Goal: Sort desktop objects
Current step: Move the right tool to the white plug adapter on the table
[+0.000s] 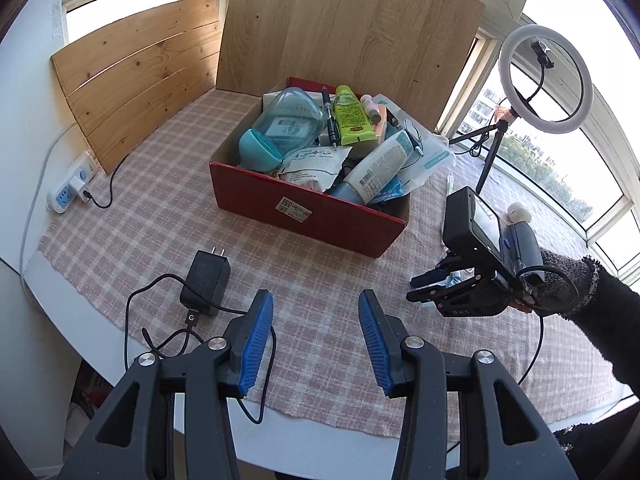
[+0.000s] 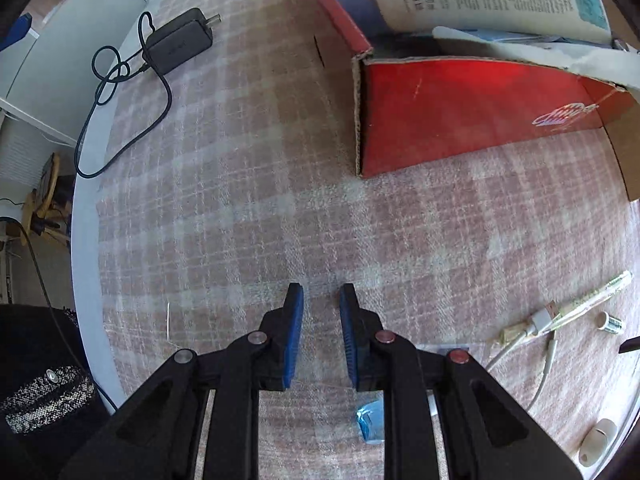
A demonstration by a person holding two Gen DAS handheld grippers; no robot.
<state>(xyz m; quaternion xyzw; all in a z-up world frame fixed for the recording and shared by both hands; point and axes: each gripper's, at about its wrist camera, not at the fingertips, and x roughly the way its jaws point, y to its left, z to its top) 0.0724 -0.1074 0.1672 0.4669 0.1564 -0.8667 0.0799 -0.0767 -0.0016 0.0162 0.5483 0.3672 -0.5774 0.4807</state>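
A red cardboard box [image 1: 320, 216] stands mid-table, piled with a blue bottle [image 1: 288, 124], a yellow-green tube [image 1: 352, 116], a white tube [image 1: 380, 168] and several packets. A black charger [image 1: 206, 280] with its cable lies on the checked cloth left of my left gripper [image 1: 316, 312], which is open and holds nothing. My right gripper [image 1: 424, 288], held by a hand in a dark sleeve, hovers low by the box's right corner. In the right wrist view the right gripper [image 2: 322, 300] is partly open over bare cloth, short of the box [image 2: 460, 120]. The charger [image 2: 180, 42] lies far left.
A clear pen [image 2: 592, 300], a white USB cable [image 2: 536, 320], a small silver piece [image 2: 610, 322] and a blue wrapper [image 2: 372, 420] lie near the right gripper. A power strip [image 1: 70, 192] sits far left, a ring light [image 1: 546, 80] back right, wooden boards behind.
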